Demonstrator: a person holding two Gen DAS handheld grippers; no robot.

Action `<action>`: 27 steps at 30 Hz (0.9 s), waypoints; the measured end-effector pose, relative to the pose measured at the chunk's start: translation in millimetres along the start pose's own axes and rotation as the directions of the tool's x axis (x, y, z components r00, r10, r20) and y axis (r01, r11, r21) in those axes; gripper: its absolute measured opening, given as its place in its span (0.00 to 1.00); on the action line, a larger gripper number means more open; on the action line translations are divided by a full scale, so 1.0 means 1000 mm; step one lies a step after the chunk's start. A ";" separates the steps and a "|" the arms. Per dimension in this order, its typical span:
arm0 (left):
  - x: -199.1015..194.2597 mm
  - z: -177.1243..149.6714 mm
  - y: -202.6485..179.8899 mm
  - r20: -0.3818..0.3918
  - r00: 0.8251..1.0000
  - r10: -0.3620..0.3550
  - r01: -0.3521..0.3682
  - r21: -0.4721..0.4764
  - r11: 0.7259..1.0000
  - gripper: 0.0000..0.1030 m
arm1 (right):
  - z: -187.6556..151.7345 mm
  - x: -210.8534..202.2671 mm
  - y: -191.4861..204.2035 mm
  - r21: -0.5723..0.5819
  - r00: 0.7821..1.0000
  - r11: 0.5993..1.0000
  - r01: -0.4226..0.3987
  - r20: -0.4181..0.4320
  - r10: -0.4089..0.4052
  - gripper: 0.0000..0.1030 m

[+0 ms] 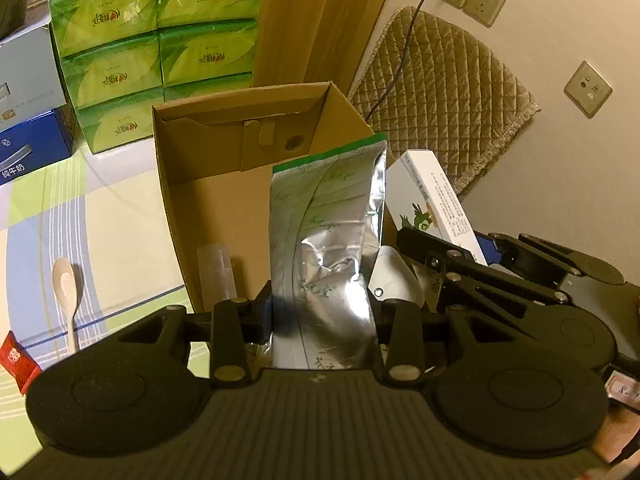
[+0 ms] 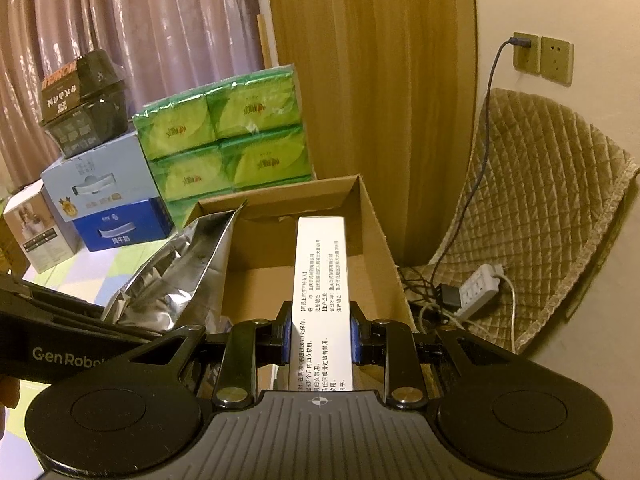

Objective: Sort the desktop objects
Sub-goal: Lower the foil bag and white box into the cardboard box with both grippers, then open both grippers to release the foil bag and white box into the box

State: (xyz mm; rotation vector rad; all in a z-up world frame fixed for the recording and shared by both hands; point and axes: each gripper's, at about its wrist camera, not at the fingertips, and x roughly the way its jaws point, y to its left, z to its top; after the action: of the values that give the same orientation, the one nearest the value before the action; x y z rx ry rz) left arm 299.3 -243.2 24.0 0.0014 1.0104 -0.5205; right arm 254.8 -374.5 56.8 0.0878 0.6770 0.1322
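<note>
Cardboard box (image 1: pixel 224 200) is still filling up: left gripper (image 1: pixel 324 316) is clamping a foil pouch (image 1: pixel 332 240) and right gripper (image 2: pixel 320 330) is pinching a white medicine box (image 2: pixel 320 280) over it, while spoon (image 1: pixel 66 292) and red packet (image 1: pixel 18 360) are waiting outside it on the table.

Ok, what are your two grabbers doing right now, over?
Left gripper shut on foil pouch. Right gripper shut on white box. Both held over open cardboard box. Nothing in the way.
</note>
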 end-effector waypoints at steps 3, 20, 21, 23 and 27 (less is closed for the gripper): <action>0.002 0.002 0.002 0.003 1.000 0.003 -0.003 -0.003 1.000 0.33 | 0.001 0.003 0.002 -0.003 1.000 1.000 -0.001 -0.002 0.001 0.23; 0.000 0.022 0.019 0.087 0.996 0.011 -0.008 -0.036 0.999 0.40 | 0.014 0.026 -0.005 0.010 1.000 1.000 0.012 -0.003 -0.012 0.23; -0.002 0.022 0.021 0.092 0.996 0.015 -0.012 -0.037 0.999 0.41 | 0.014 0.027 -0.005 0.009 1.000 1.000 0.012 -0.004 -0.011 0.23; -0.007 0.019 0.026 0.105 0.994 0.025 -0.020 -0.040 0.999 0.42 | 0.012 0.029 -0.004 0.009 1.000 1.000 0.010 -0.009 -0.010 0.23; -0.016 0.013 0.035 0.117 0.993 0.033 -0.027 -0.054 0.998 0.49 | 0.010 0.034 0.000 0.016 1.000 1.000 0.000 -0.018 0.000 0.23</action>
State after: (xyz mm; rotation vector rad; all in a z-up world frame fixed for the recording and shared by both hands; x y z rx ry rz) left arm 317.2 -209.2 35.6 -0.0601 0.9069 -0.4615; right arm 287.3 -369.7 43.2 0.1024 0.6957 0.1276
